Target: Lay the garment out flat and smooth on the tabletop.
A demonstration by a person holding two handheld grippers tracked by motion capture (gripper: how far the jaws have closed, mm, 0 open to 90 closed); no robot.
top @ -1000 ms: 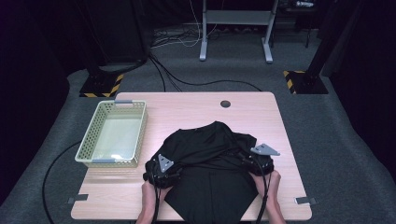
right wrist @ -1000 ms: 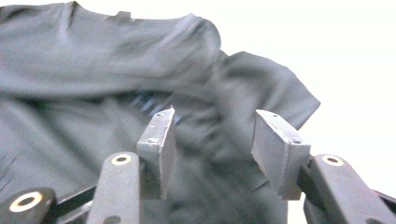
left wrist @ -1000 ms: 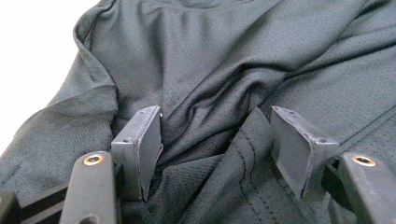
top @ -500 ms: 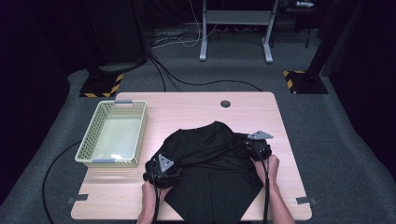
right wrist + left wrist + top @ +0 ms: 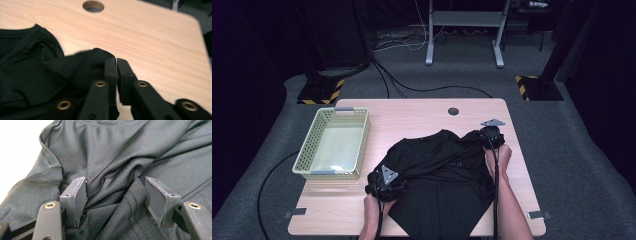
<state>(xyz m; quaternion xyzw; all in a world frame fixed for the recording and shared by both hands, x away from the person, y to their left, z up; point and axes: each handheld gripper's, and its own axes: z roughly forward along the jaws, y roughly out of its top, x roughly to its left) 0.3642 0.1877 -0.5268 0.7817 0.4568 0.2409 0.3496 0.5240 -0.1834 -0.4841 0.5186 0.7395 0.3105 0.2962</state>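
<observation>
Shirt is lying mid-desk, basket at 9 o'clock. High view: right tongs are travelling toward 1 o'clock from a second ago, dragging a sleeve outward; left tongs are staying put. Left gripper view: jaws spread over bunched fabric. Right gripper view: right tongs pressed together, pinching the sleeve tip. Likely spreading it flat.

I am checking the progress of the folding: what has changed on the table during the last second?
The right gripper moved away from the person, dragging its side of the black shirt toward the far edge. The left gripper stayed on the shirt's near left, jaws open. The basket did not move.
</observation>
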